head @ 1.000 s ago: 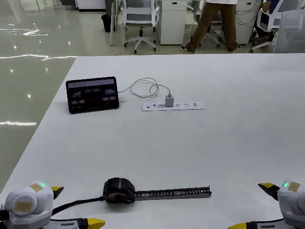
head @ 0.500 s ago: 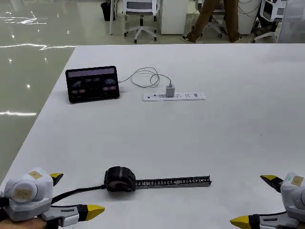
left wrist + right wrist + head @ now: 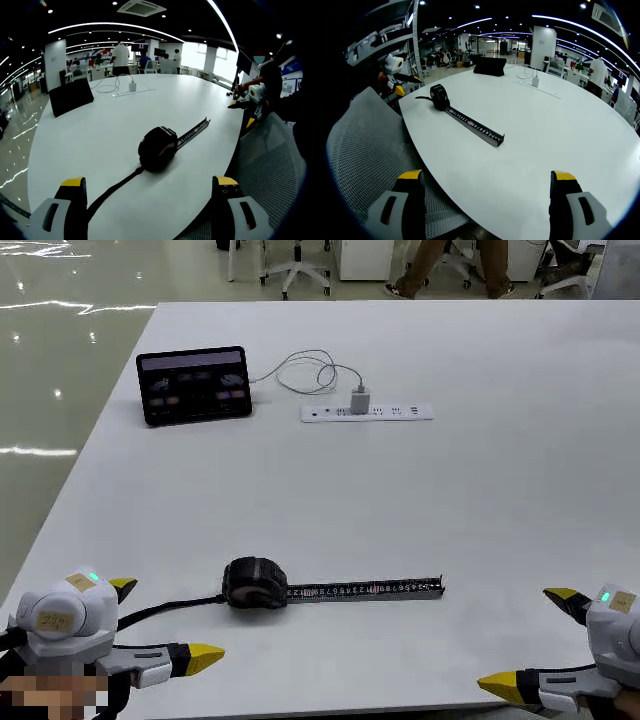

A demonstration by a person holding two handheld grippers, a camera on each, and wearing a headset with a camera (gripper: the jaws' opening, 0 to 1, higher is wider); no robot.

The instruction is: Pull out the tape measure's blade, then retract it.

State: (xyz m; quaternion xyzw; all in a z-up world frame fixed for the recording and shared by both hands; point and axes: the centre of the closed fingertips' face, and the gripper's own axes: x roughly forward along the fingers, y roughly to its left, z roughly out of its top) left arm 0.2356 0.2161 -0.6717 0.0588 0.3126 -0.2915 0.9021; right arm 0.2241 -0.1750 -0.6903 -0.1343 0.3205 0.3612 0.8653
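- Left tool (image 3: 165,620) stands wide open, holds nothing, and hovers at the near left corner of the worktop (image 3: 400,500)
- Right tool (image 3: 527,640) is also wide open and empty, at the near right edge, well apart from the blade's end
- Tape measure (image 3: 254,583) lies near the front edge of the worktop between the two tools, closer to the left one
- Its blade (image 3: 365,589) is drawn out and lies flat, pointing toward the right tool
- In the left gripper view the case sits ahead of the jaws, in line with the gap between them but apart from both
- A black strap (image 3: 170,610) trails from the case toward the left tool; its far end is hidden under that tool, so I cannot tell whether they touch
- The right tool is cut off by the picture's bottom right corner in the head view
- Marks on the blade are too small to read; the screen of the tablet (image 3: 194,385) is blurred
- Case is black, rounded and squat; blade is a dark, narrow strip with pale marks and a small hook at its tip
- Jaws are pale grey with yellow tips
- Worktop is white, smooth and matt, with a rounded front edge
- A white power strip (image 3: 367,412) with a charger (image 3: 358,398) and looped cable (image 3: 305,375) lies far back beside the tablet
- Grey mesh of a chair (image 3: 365,150) sits below the worktop edge
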